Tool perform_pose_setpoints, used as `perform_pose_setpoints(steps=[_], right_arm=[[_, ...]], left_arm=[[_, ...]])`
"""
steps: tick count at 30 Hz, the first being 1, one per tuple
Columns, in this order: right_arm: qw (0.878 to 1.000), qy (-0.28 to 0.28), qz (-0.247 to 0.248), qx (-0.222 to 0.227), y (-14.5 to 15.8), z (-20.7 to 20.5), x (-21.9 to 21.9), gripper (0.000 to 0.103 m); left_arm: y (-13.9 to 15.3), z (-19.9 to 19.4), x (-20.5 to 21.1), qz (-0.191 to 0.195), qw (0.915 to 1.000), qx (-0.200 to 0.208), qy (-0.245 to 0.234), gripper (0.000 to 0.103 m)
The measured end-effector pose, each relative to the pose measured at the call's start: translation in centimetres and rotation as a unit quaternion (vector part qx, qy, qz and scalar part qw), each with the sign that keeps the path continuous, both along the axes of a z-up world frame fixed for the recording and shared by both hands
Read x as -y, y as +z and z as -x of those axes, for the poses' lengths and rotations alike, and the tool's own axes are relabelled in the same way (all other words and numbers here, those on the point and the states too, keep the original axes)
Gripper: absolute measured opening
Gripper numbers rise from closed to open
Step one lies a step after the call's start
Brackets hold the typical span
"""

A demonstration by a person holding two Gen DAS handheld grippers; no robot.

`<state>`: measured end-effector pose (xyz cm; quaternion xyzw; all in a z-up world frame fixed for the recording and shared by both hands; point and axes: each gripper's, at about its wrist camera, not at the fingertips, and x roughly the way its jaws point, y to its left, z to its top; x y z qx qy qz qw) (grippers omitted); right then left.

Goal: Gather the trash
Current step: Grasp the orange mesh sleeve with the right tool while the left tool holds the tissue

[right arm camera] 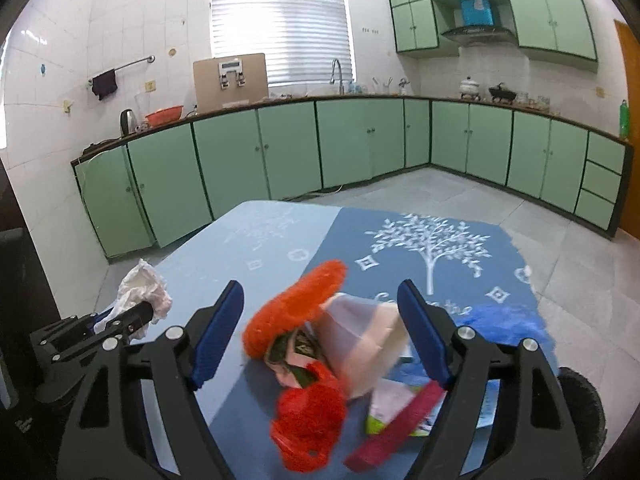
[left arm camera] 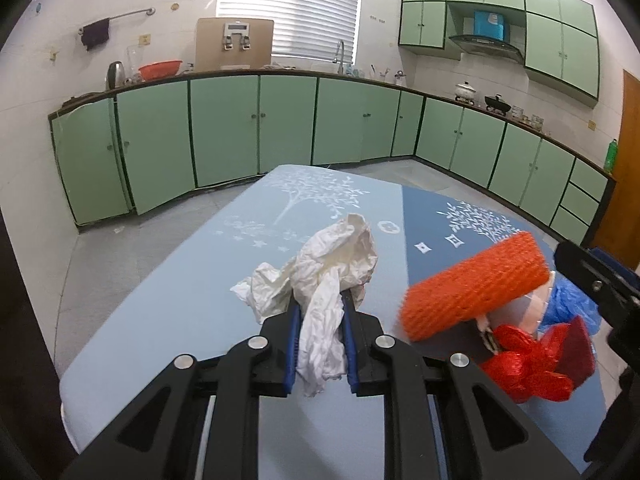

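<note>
Left claw [left arm camera: 320,320]: black frame with ribbed blue pads, drawn narrow and clamped on the crumpled white paper [left arm camera: 324,272]; the sheet bunches above the tips and hangs in a creased strip between the pads, raised off the cloth.
Right claw [right arm camera: 320,332]: same black and blue build, jaws standing wide around the trash pile without pressing on it.
Trash pile: sits on the worktop between the right claw's fingers, blurred in the right wrist view.
Red netting [right arm camera: 308,428]: nearest piece, a knotted, glossy mesh bundle.
Magenta strip [right arm camera: 394,428]: flat, stiff-looking, lying slantwise beside a small white and green packet [right arm camera: 382,412].
Pale wrapper [right arm camera: 360,344]: smooth, folded, pinkish-white, in the middle of the pile.
Orange foam net [right arm camera: 296,312]: soft tube of knobbly mesh, tilted, resting on top of the pile.
Blue plastic [right arm camera: 508,324]: thin, wrinkled film, just beyond the right finger.
Worktop [right arm camera: 256,240]: covered by a smooth cloth, light blue on the left and darker blue on the right, printed with white trees and small diamond shapes.
Cabinets [right arm camera: 288,148]: flat pale green doors with dark edging, lining the far walls.
Window blind [right arm camera: 280,20]: white horizontal slats above the far counter.
</note>
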<state>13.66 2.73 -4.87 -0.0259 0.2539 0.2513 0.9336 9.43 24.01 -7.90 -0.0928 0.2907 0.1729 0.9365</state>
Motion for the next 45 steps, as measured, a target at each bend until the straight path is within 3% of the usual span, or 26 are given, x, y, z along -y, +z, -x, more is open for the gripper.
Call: perform_pose_setpoints(steps=[5, 8, 12, 16, 18, 30, 45], right_arm=[[1.000, 0.005, 0.014, -0.014, -0.9, -0.9, -1.9, 0.072], [0.999, 0.012, 0.023, -0.024, -1.6, -1.2, -2.6, 0.065], [0.999, 0.024, 0.025, -0.034, -1.9, -1.6, -2.9, 0.046], [0.998, 0.043, 0.027, -0.036, -1.9, -1.3, -3.1, 0.018], [0.998, 0.054, 0.030, -0.033, -1.8, -1.0, -3.3, 0.011], [0.997, 0.073, 0.002, 0.015, 2.7, 1.1, -1.6, 0.009], [0.999, -0.008, -0.007, 0.049, 6.0, 2.0, 8.7, 0.009]], left_arm=[[-0.2, -0.2, -0.8, 0.006, 1.0000, -0.003, 0.007, 0.019], [-0.4, -0.2, -1.1, 0.009, 0.9999, -0.004, 0.008, 0.019], [-0.7, -0.3, -1.4, 0.014, 0.9999, -0.005, 0.009, 0.019], [-0.7, -0.6, -1.4, 0.017, 0.9998, -0.007, 0.008, 0.019], [-0.6, -0.7, -1.4, 0.018, 0.9998, -0.007, 0.008, 0.019], [1.6, -0.4, 0.7, 0.010, 0.9997, 0.015, -0.019, 0.019], [6.1, -2.1, 9.4, 0.011, 0.9919, 0.061, -0.111, 0.019]])
